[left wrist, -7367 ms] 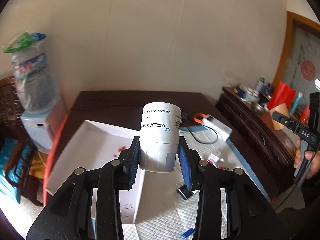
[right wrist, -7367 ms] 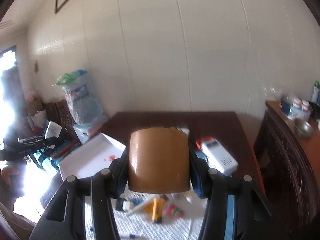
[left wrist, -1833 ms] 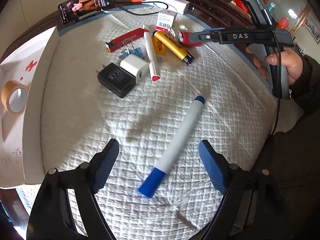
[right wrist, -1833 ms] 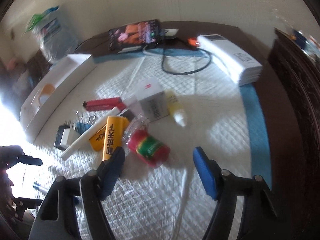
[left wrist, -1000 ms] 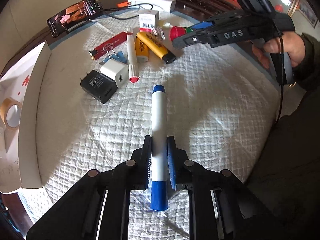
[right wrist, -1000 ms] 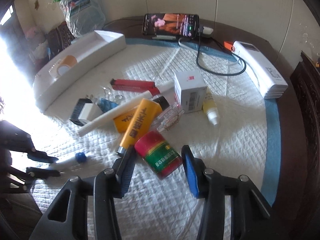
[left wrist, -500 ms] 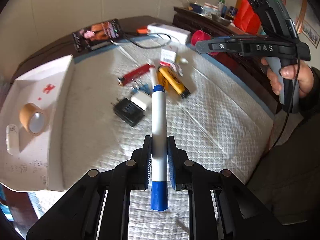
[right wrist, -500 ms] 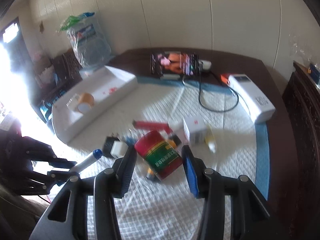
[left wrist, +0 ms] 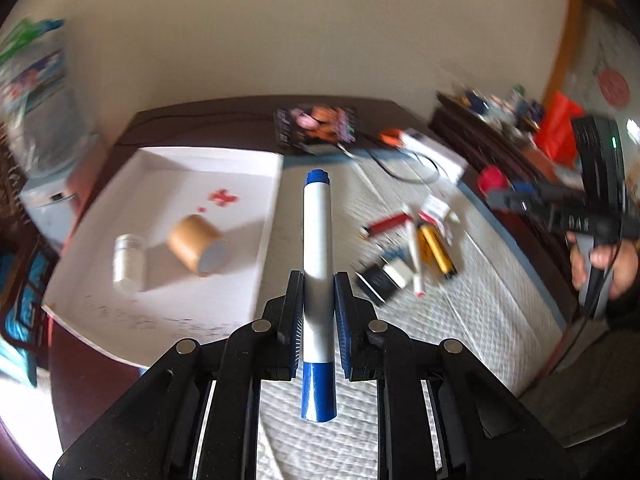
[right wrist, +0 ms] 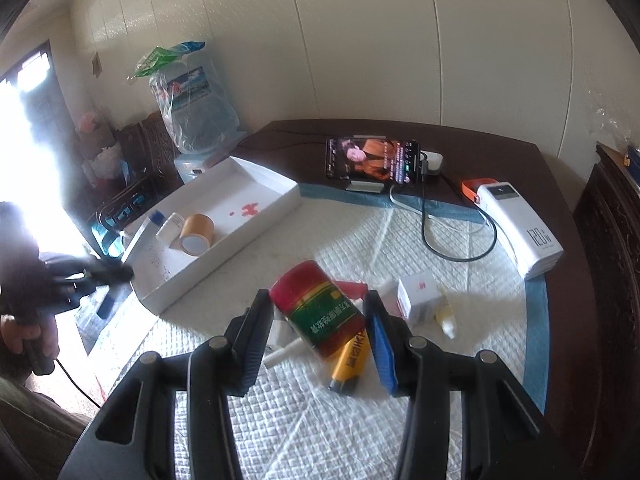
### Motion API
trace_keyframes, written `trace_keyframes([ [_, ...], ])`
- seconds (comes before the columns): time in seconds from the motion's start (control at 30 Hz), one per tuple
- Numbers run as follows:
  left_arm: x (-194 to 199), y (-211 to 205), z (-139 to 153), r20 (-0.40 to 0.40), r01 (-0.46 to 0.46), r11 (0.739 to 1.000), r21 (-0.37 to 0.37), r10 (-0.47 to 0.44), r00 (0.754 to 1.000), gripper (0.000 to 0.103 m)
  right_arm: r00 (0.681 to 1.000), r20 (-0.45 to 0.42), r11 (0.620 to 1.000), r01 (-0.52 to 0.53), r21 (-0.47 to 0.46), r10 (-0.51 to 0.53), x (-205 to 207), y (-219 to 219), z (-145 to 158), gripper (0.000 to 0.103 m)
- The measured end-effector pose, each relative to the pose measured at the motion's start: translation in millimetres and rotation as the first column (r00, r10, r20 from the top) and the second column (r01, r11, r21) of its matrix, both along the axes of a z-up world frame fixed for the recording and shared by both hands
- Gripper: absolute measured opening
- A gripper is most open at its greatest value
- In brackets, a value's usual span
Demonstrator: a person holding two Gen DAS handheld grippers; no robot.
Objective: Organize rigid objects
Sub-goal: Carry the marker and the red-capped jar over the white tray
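- One white tray [right wrist: 276,200] at the table's left, holding two things: one tape roll [right wrist: 197,233], one white bottle [right wrist: 170,227].
- One right gripper [right wrist: 318,334], clamped on one red jar [right wrist: 318,316], raised above the quilted mat [right wrist: 472,304].
- One left gripper [left wrist: 318,320], clamped on one blue-capped marker [left wrist: 318,256], held beside the tray.
- One yellow tube [right wrist: 352,360] lying on the mat.
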State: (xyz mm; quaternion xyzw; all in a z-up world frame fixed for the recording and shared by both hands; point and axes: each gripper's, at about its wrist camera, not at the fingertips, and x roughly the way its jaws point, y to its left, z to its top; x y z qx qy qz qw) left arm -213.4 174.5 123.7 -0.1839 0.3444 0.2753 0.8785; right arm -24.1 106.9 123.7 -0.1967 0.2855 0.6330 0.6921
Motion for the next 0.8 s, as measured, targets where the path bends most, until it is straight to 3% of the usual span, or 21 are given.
trace_keyframes([
  [0.17,-25,15,10,0.017,-0.091,0.996,0.015,0.091,0.996,0.014,1.0,0.028,1.0,0.001,0.012,-0.002,-2,7,10,0.046],
  [0.4,-54,40,30,0.032,-0.202,0.978,0.058,0.2,0.979,0.014,0.996,0.093,0.995,-0.007,0.099,-0.003,0,23,55,0.046],
  [0.6,-77,63,81,0.109,-0.29,0.949,0.126,0.277,0.955,0.014,0.996,0.077,0.976,-0.061,0.207,0.046,-9,46,101,0.046],
  [0.8,-82,78,151,0.179,-0.346,0.91,0.227,0.31,0.934,0.014,0.989,0.06,0.93,-0.144,0.338,0.132,-39,68,161,0.046],
])
